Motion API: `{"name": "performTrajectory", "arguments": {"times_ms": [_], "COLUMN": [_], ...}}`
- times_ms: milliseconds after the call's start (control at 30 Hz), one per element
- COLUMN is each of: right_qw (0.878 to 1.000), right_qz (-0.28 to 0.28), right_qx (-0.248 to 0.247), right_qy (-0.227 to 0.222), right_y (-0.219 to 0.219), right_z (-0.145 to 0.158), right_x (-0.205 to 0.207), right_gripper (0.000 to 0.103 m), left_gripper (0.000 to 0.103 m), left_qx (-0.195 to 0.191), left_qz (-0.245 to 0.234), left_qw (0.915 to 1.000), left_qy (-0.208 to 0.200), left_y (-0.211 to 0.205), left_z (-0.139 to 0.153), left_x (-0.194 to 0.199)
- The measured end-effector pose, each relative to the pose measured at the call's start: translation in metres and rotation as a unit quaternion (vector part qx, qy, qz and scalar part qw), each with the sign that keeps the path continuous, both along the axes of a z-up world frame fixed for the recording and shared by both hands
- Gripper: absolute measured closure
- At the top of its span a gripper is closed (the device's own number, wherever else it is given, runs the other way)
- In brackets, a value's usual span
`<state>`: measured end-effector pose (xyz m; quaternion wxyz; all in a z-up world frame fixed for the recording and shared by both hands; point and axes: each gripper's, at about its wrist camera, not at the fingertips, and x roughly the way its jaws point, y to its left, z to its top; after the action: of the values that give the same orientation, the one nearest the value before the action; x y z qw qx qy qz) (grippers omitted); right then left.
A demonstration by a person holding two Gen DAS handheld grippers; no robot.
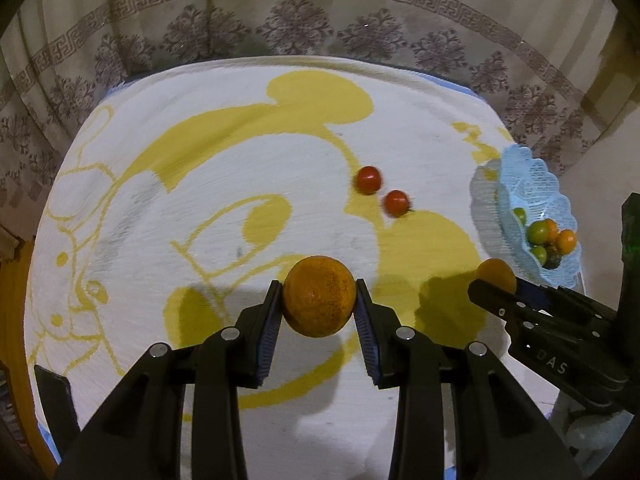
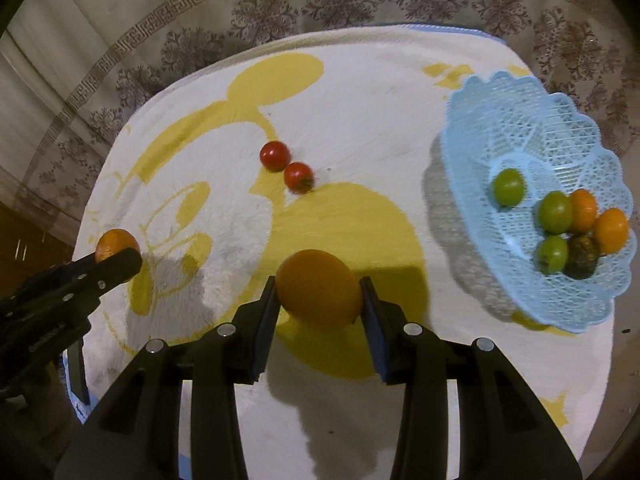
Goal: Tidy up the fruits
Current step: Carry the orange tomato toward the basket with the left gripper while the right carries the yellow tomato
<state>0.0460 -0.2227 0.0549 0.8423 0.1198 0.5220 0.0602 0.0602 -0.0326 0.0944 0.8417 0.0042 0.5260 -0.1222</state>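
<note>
The left tongs (image 1: 316,312) are matte black plastic, each side built from two long angled arms with slot-shaped cut-outs. Round silver rivets sit at the pivots, four showing across the near part. The fingers (image 1: 270,332) carry dark blue ribbed pads on their inner faces. The right tongs (image 2: 320,308) are the same make, and their side bears the raised letters "DAS".

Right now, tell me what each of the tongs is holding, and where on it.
The left tongs clamp a speckled orange across its two sides. The right tongs clamp a smooth orange the same way, pads on opposite sides.
</note>
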Motion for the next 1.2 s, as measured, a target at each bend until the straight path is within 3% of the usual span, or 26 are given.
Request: {"name": "performTrajectory", "arguments": {"times_ms": [533, 1200], "right_qw": [0.998, 0.995], "right_qz": [-0.020, -0.053], "right_qx": [0.014, 0.020], "right_qy": [-0.049, -0.083], "right_y": [-0.078, -0.146], "right_z": [0.045, 0.070], "right_x": [-0.032, -0.055], "right_gripper": [0.062, 0.062], "left_gripper": [0.067, 0.067], "left_qx": [0.002, 0.012], "left_qz": [-0.022, -0.053], "left_qw": [0.9988, 0.9956], "left_qy": [-0.044, -0.076], "left_y": [-0.074, -0.143], "left_z": [0.041, 0.068], "left_x": [-0.024, -0.040]}}
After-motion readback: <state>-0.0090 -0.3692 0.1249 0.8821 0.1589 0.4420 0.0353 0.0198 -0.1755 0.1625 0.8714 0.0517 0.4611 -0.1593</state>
